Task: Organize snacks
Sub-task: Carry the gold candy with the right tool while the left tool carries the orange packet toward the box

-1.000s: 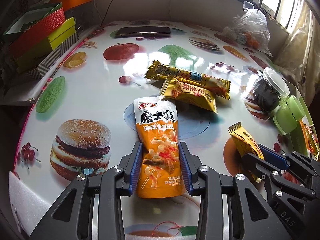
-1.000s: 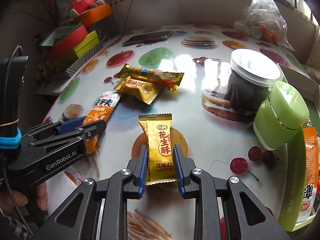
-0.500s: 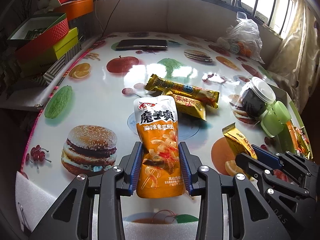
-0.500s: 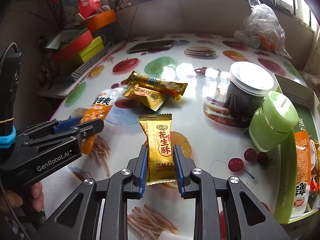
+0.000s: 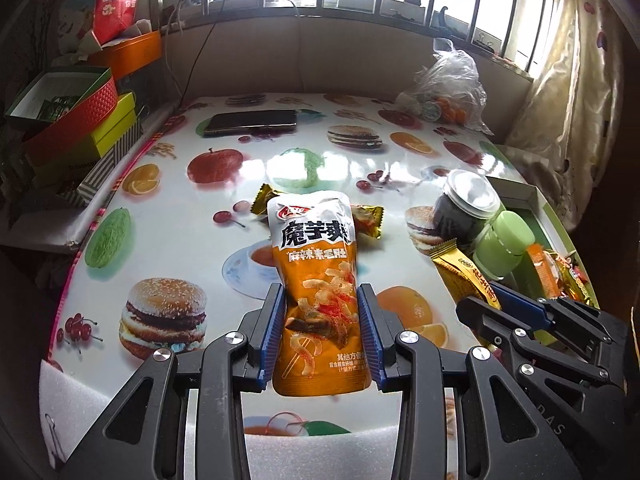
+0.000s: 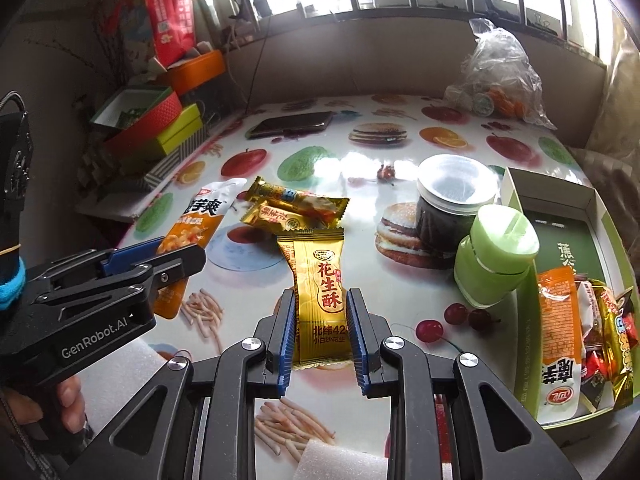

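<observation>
Above the fruit-print table (image 6: 360, 160), both grippers carry a snack clear of the surface. Left gripper (image 5: 322, 336): jaws partly closed on the lower half of the orange konjac pouch (image 5: 316, 280), pads pressing its two side edges so the pouch stands upright with the print facing the camera. Right gripper (image 6: 320, 334): jaws nearly closed on the narrow gold peanut-crisp bar (image 6: 320, 292), gripped at its lower end, upper end free (edge grips presumably chosen because flat packets offer nothing else to pinch).

Green-rimmed box (image 6: 524, 312) sits at the table's right edge, just beside the green container (image 6: 496, 256) and dark jar (image 6: 452, 208); it already holds several packets, so it reads as the destination. Two more gold bars (image 6: 292, 208) lie mid-table, overlapping, not yet collected. Judgement: transport step, both loads headed right.
</observation>
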A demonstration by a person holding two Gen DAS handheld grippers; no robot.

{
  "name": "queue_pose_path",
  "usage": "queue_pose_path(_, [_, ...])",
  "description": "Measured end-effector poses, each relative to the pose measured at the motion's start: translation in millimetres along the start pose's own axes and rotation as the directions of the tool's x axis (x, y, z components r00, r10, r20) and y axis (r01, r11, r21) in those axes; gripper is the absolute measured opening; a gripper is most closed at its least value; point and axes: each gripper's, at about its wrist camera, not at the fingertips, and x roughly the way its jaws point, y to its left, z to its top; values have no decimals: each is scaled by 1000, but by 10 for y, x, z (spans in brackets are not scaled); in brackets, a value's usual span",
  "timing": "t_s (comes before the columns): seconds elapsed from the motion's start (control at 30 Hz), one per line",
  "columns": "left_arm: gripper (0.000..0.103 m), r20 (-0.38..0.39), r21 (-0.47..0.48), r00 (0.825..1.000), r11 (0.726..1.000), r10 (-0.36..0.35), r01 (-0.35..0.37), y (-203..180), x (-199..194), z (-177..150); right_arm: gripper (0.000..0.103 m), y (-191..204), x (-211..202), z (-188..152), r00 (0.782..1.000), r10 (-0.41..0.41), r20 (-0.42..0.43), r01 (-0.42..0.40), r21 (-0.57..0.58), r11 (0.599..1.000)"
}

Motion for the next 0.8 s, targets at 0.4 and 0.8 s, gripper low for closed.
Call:
queue_pose_path(0.4, [38,16,68,995,993,-96,94,-474,-40,177,24,-324,-360,29,995,-74,63,71,47,996])
queue_pose_path(0.8, [38,-4,136,979,969,-206,205,-1081,34,356,24,-876,-707,36,978,-183,97,170,129,977])
